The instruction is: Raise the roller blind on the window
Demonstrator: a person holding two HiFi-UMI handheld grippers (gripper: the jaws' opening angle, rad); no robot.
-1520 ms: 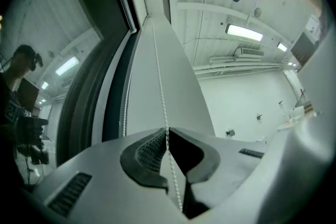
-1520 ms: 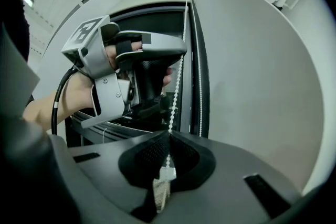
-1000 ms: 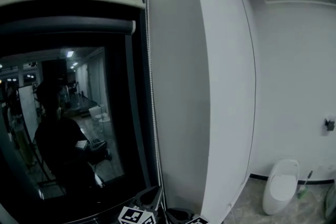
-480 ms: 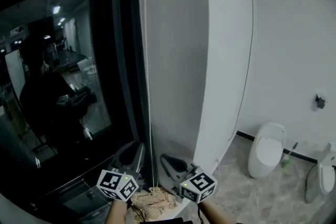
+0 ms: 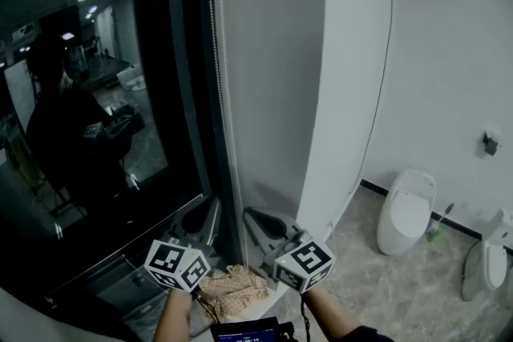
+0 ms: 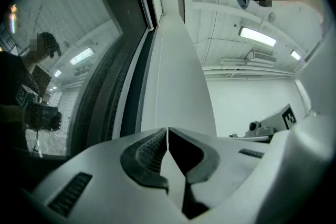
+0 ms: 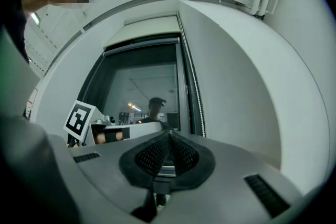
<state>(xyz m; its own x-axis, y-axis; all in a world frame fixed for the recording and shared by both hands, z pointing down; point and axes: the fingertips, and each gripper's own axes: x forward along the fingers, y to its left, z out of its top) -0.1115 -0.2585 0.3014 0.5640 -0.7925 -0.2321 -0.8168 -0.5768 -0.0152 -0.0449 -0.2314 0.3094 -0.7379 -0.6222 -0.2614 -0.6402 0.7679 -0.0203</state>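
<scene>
The roller blind [image 7: 149, 26] shows only in the right gripper view, as a cream band rolled high above the dark window [image 5: 96, 92]. Its bead chain [image 5: 224, 132] hangs down the frame's right side, between my two grippers. My left gripper [image 5: 210, 208] is shut just left of the chain, which shows as a thin line [image 6: 156, 86] above its jaws [image 6: 167, 131]. My right gripper [image 5: 255, 216] is shut just right of it; the chain [image 7: 195, 86] passes beside its jaws [image 7: 169, 134]. Neither visibly holds the chain.
A white curved wall [image 5: 353, 92] stands right of the window. A checked cloth [image 5: 236, 284] lies on the sill below the grippers. On the tiled floor at right are a white toilet [image 5: 405, 212], a brush [image 5: 437, 224] and another white fixture [image 5: 485, 268]. The glass reflects a person [image 5: 72, 132].
The head view has tipped down: the blind's lower edge has left the top of the picture. Both grippers have come up into view at the bottom, shut, either side of the chain.
</scene>
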